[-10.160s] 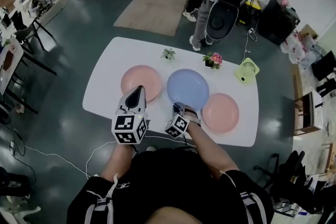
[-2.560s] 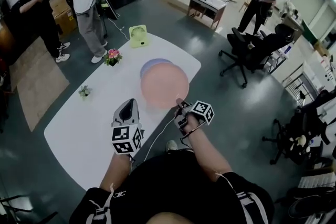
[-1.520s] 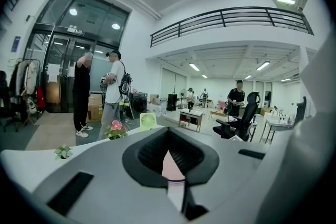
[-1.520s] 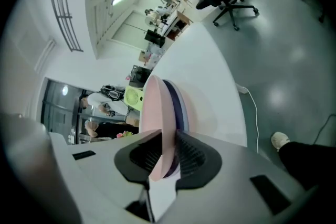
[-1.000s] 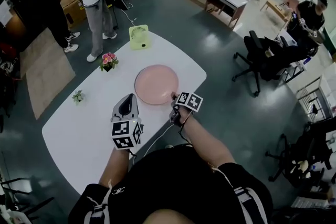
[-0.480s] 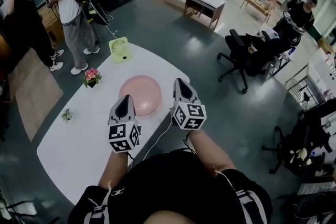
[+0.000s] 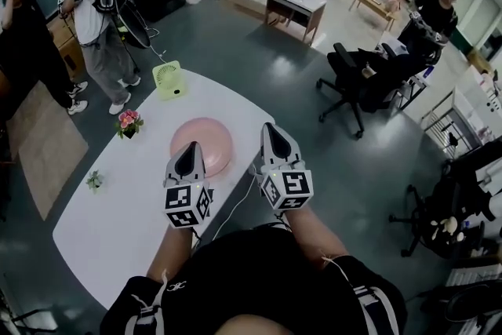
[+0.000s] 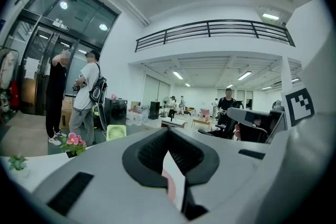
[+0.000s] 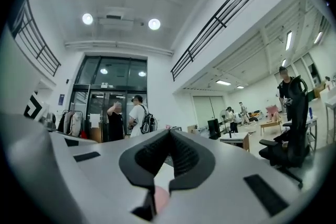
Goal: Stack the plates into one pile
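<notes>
Left tongs (image 7: 191,145) and right tongs (image 7: 270,127) closed, empty, over the table (image 7: 118,231) edge; plate pile (image 7: 205,142) just ahead.

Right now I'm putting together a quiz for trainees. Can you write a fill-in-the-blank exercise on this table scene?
1. The plate pile shows a ____ plate on top.
2. The small fan on the white table is ____.
3. In the head view, the potted flowers stand to the ____ of the pile.
4. The right tool, jaws together, holds ____.

Missing words: pink; green; left; nothing.
</notes>
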`<state>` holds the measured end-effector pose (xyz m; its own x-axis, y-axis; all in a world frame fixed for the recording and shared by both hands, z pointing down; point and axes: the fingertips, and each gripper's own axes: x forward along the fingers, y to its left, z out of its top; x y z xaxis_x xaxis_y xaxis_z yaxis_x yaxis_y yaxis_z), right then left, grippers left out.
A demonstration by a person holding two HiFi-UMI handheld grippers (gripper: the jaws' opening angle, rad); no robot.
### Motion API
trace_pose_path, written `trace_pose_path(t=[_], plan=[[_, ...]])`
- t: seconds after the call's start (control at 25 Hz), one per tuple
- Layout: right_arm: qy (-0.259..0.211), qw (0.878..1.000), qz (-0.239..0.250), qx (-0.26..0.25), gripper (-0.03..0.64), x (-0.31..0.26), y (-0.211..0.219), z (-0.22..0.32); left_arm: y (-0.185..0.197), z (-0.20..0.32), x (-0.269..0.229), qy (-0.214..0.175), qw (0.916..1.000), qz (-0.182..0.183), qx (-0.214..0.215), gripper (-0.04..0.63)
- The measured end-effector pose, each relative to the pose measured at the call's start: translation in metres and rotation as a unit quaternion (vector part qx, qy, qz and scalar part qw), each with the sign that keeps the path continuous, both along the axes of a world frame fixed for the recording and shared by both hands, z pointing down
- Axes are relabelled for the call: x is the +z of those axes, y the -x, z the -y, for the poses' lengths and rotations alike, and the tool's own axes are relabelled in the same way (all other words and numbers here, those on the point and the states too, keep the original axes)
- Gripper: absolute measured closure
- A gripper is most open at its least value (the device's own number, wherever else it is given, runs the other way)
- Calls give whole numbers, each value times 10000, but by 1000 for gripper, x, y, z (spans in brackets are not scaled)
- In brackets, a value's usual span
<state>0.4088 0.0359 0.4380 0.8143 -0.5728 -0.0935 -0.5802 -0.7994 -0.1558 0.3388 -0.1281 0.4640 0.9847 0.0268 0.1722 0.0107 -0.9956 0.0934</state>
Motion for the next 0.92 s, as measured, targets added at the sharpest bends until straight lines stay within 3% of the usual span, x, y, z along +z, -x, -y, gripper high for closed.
trace_pose_path(t=[0.92], plan=[[66, 9998, 144, -134, 603, 11, 11, 3, 11, -6, -2, -96, 10000, -9, -23, 583]])
